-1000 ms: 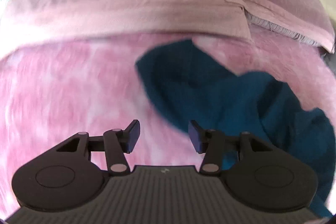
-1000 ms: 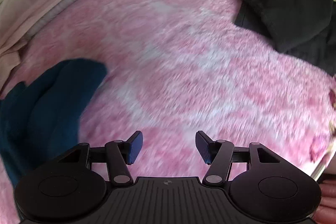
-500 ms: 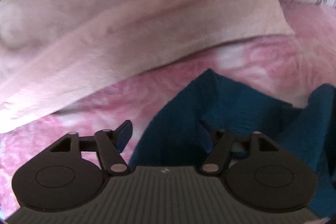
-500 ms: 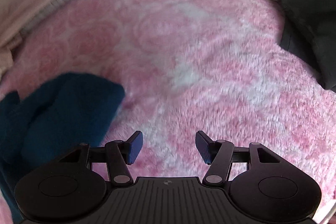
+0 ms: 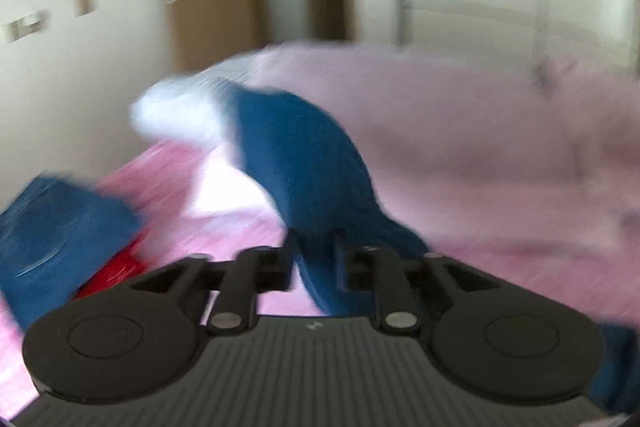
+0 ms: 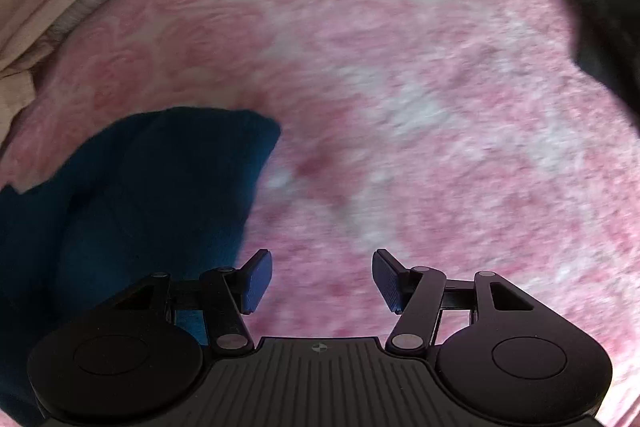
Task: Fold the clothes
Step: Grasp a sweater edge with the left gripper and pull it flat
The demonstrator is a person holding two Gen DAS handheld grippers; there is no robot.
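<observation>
Left gripper [image 5: 314,259] clamped on teal garment [image 5: 304,163] above pink blanket [image 6: 400,107] — right gripper [image 6: 322,279] released, empty, beside that garment.

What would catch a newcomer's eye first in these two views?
The teal garment, pinched in the left gripper and lifted off the pink blanket, dominates the blurred left view. In the right view, the right gripper hangs open above bare blanket, with the garment to its left.

Teal garment [image 6: 152,195], mottled pink-white blanket [image 6: 400,87]
</observation>
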